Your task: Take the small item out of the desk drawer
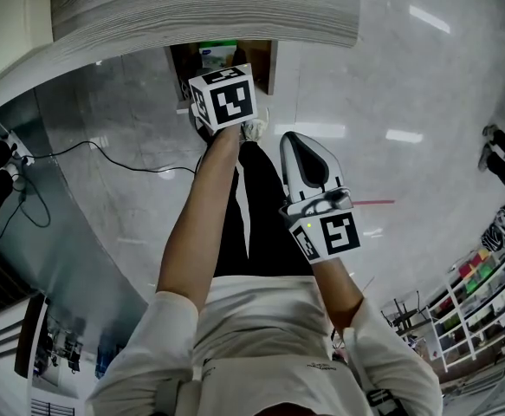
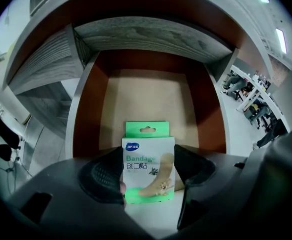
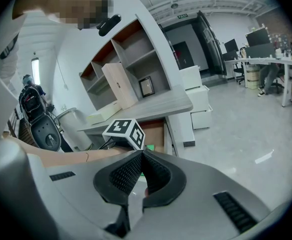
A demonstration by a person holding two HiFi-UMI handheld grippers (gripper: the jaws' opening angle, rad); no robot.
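Head view first: I count two grippers, each with one marker cube, one open drawer [image 1: 262, 59] and one box [image 1: 216, 55]. My left gripper [image 1: 223, 99] reaches to the drawer's mouth. Its cube covers the jaws from this angle, and the box shows just past it, within the drawer's outline. The drawer is pulled out from under the grey desk [image 1: 200, 7]. My right gripper [image 1: 294, 146] hangs to the right of the drawer and nearer to me, well apart from it, over the pale floor [image 1: 391, 102].

Left gripper view settles the grip. The two pads [image 2: 104, 176] are clamped on the box [image 2: 148, 161], one on each side edge. It is a single green-and-white box of bandages, upright, its face toward the camera and its hang tab on top. It stands over the drawer's front end, and the tan drawer [image 2: 151, 96] bottom runs behind it to the brown back wall. I cannot tell whether the box's lower edge rests on the drawer.

Right gripper view shows that gripper [image 3: 140, 159] clenched, its two jaws pressed together on nothing. Past them, the left gripper's cube [image 3: 124, 131] sits at the drawer [image 3: 157, 129] front, below the desk [image 3: 151, 104] edge.
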